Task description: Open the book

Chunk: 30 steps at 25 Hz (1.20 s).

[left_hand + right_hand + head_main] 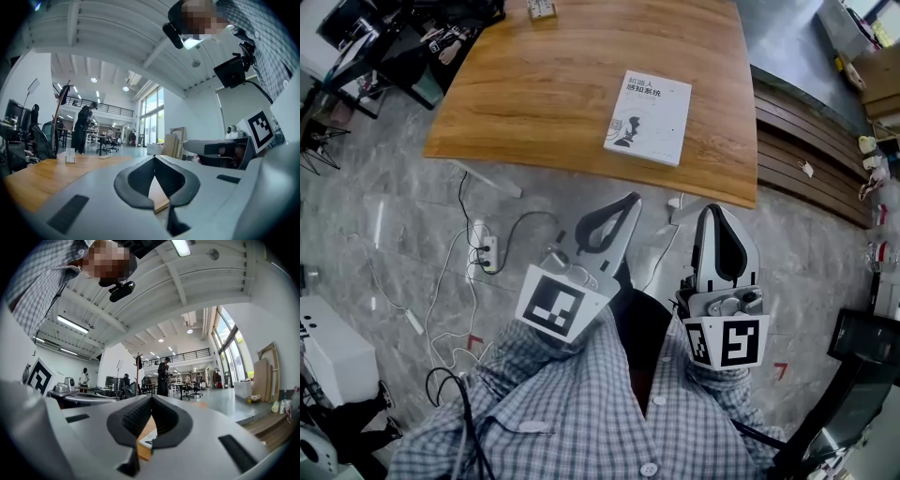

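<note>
A closed white book (648,117) lies flat on the wooden table (534,94), near its front edge. The left gripper (634,196) and right gripper (712,207) hover short of the table, over the grey floor (384,216) — side by side, jaw tips together, aimed toward the book.

- Bright, even light throughout; tall windows (152,119) and ceiling strip lights (72,324) supply it.
- Shadows are soft; the tabletop (562,84) carries a mild sheen.
- Both gripper views bulge, with dark corners.
- The left hand-held gripper (155,157) looks slightly soft up close.
</note>
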Each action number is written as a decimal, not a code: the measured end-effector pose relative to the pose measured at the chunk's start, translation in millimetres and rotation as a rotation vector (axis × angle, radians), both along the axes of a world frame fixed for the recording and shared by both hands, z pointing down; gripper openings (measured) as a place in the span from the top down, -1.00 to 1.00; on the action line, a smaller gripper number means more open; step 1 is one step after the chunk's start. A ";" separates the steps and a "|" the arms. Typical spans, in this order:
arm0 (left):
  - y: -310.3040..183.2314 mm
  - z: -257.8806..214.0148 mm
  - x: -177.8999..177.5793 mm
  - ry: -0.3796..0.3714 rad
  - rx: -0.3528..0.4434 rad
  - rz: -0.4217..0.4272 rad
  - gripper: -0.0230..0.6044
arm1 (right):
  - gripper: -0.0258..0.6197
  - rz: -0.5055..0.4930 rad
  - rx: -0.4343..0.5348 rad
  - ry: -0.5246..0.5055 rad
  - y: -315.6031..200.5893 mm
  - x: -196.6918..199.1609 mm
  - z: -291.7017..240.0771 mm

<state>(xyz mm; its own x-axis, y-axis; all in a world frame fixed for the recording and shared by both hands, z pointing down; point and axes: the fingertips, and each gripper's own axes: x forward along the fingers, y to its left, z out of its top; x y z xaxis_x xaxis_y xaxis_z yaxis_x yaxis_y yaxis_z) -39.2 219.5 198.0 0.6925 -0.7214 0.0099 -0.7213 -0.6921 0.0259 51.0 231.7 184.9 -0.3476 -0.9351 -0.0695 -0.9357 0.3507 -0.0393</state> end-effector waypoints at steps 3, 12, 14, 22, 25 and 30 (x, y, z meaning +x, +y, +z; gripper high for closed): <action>-10.7 5.2 2.3 0.002 -0.007 0.001 0.93 | 0.87 0.009 -0.009 0.009 -7.3 4.9 4.4; -66.9 16.6 18.4 0.006 -0.020 0.034 0.93 | 0.87 0.038 -0.042 0.035 -57.8 17.5 18.2; -80.9 19.6 22.3 0.005 -0.026 0.050 0.93 | 0.87 0.042 -0.051 0.038 -71.8 20.1 22.4; -142.0 28.7 28.0 -0.010 -0.055 0.073 0.93 | 0.87 0.047 -0.099 0.057 -132.4 25.4 33.6; -165.0 32.7 26.9 -0.011 -0.068 0.073 0.93 | 0.87 0.049 -0.109 0.062 -154.5 25.5 36.2; -199.0 41.0 28.1 -0.017 -0.086 0.085 0.93 | 0.87 0.062 -0.152 0.074 -186.1 28.0 46.3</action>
<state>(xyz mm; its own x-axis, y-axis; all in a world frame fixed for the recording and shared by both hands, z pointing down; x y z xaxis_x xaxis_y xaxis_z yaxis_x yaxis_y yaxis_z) -11.1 20.5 239.0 0.7501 -0.6563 0.0813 -0.6612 -0.7463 0.0761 79.0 45.6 231.2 -0.2878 -0.9527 0.0980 -0.9576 0.2875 -0.0179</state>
